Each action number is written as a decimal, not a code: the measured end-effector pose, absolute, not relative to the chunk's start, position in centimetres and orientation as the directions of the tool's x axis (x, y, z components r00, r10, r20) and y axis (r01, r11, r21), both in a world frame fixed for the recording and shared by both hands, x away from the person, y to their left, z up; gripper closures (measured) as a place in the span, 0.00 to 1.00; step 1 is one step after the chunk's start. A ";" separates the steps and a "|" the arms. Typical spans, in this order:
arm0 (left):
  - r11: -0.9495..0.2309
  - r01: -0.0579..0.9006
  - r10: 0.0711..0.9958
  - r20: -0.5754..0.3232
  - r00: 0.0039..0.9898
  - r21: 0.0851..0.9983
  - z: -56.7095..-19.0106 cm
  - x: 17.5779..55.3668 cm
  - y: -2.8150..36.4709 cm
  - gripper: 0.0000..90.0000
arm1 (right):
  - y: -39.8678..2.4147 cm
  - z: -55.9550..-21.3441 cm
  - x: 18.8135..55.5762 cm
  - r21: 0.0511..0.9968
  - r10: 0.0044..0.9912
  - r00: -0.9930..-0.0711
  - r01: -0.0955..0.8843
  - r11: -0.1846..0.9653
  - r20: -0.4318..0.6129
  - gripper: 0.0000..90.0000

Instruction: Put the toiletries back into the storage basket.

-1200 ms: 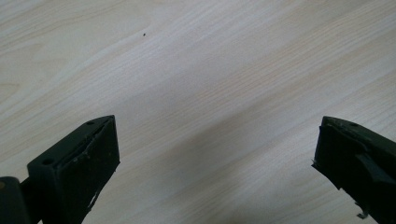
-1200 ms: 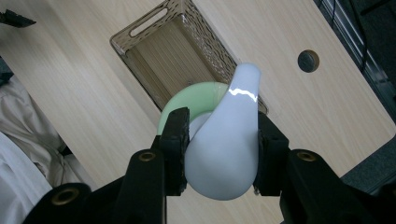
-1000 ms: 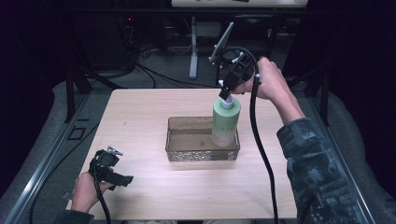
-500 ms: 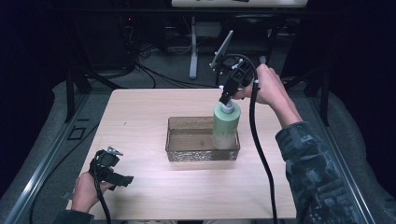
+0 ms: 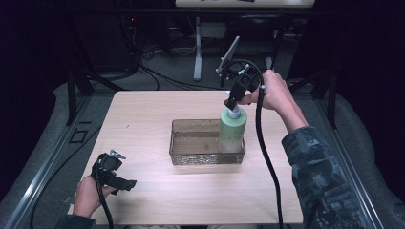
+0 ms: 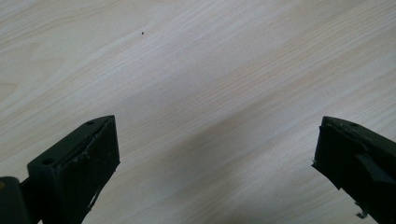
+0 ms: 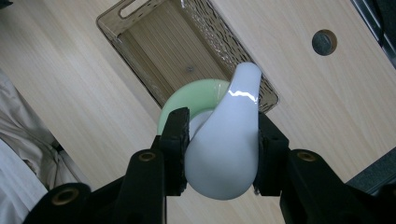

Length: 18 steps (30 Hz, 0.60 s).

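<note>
Clamping the pale green pump bottle (image 5: 232, 131) by its white head, the right gripper (image 5: 234, 101) stands it inside the smoky perforated plastic bin (image 5: 183, 138); release apparently remains, left gripper (image 5: 125, 183) idling wide.

The bottle (image 5: 232, 130) standing in the basket (image 5: 191, 157) was pale green with a glossy white pump head (image 7: 226, 140). The basket was translucent smoky brown, its walls dotted with a speckled pattern. Under the basket, the table (image 5: 143, 119) showed light wood grain. Both grippers were black.
</note>
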State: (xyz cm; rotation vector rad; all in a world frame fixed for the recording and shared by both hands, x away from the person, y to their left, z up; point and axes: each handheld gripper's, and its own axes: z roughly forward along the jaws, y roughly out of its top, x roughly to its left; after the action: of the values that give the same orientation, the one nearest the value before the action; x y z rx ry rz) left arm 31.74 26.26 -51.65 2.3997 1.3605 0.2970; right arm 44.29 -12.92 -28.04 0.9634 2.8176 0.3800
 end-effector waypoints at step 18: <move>-0.469 0.783 0.859 0.003 0.513 0.409 -51.7 31.7 26.2 0.00 | -13.4 -29.1 44.4 0.260 0.631 -0.774 0.601 0.756 -0.046 0.70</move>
State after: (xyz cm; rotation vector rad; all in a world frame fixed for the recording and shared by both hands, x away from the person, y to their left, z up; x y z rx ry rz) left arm 31.74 26.23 -51.67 2.4023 1.3627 0.2944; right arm 44.40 -13.43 -29.13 0.9946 2.8200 0.3507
